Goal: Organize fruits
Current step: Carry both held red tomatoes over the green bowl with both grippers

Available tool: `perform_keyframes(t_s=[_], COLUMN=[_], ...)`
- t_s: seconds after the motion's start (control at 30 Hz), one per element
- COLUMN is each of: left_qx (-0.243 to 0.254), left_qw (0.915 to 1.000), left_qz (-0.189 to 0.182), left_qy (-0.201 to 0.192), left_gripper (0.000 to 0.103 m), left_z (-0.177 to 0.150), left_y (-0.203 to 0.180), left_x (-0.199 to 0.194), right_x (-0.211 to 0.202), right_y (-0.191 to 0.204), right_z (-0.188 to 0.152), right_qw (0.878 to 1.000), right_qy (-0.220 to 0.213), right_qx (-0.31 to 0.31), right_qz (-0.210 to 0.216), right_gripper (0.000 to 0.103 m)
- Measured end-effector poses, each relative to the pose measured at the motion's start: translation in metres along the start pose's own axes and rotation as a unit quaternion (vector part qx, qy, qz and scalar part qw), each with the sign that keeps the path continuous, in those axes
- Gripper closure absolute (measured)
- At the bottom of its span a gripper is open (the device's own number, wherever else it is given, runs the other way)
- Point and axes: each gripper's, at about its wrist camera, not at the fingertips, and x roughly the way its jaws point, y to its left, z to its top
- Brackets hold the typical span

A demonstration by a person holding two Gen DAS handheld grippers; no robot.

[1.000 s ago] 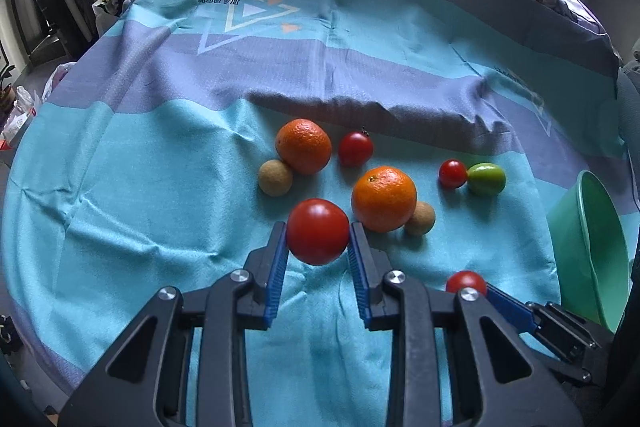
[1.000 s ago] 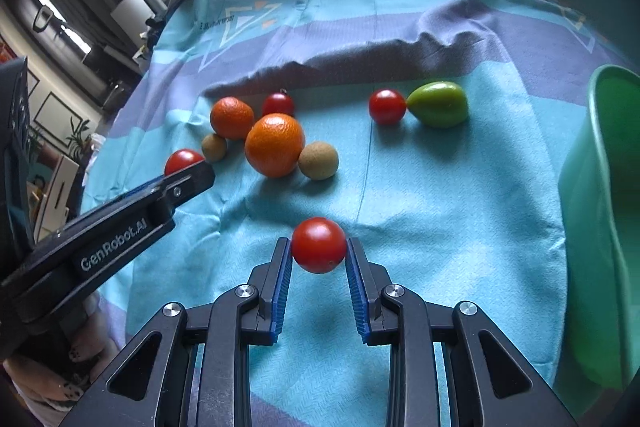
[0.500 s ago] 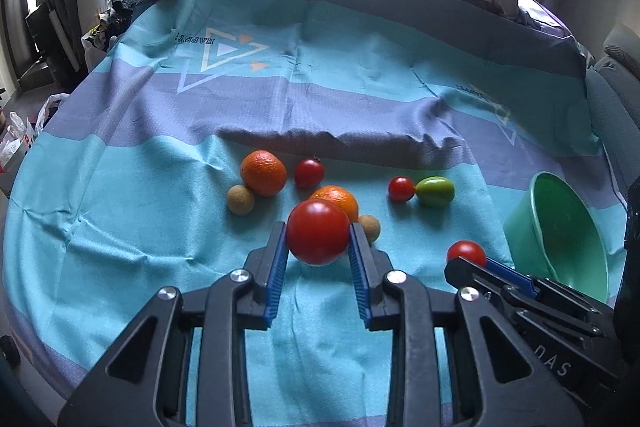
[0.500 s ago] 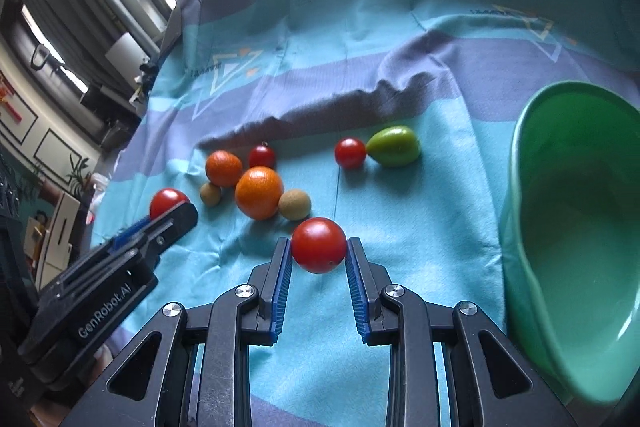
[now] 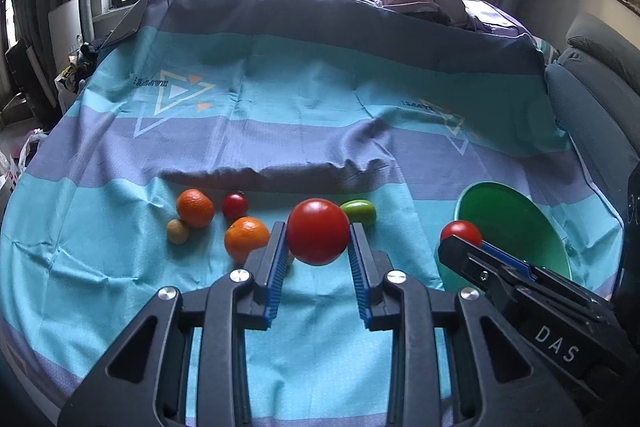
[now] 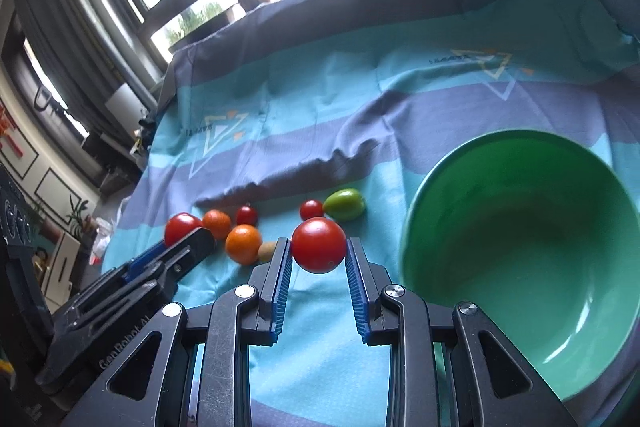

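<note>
**Holding a tomato in each claw, up over the cloth**

Left claw [image 5: 318,241] clamped on a big red tomato [image 5: 318,237], right claw [image 6: 319,253] pinching a smaller red tomato [image 6: 319,245]. Green bowl [image 6: 520,155] empty, just right of both. Oranges [image 5: 246,239], green fruit [image 6: 344,209] and small tomatoes down on the striped cloth [image 5: 120,267].

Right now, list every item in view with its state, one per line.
Left gripper: shut on a red tomato, lifted.
Right gripper: shut on another red tomato, lifted.
Green bowl: upright, empty.
Two oranges: lying on the cloth.
Green fruit: lying beside a small tomato.
</note>
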Motion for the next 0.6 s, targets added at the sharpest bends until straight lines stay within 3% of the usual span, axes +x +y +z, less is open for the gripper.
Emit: perform_keyframes(t_s=[0.6], left_qx=[0.045], left_qw=[0.9956], left_qz=[-0.081], left_qy=[-0.017], left_gripper=[0.073], left_z=[0.009], left_y=[-0.079], left_x=[-0.005], right_x=[-0.055], right_y=[-0.054], right_z=[0.010], right_qw=[0.994], right_qy=[-0.080], right_qx=[0.058], right_qz=[-0.042], right_gripper=[0.073])
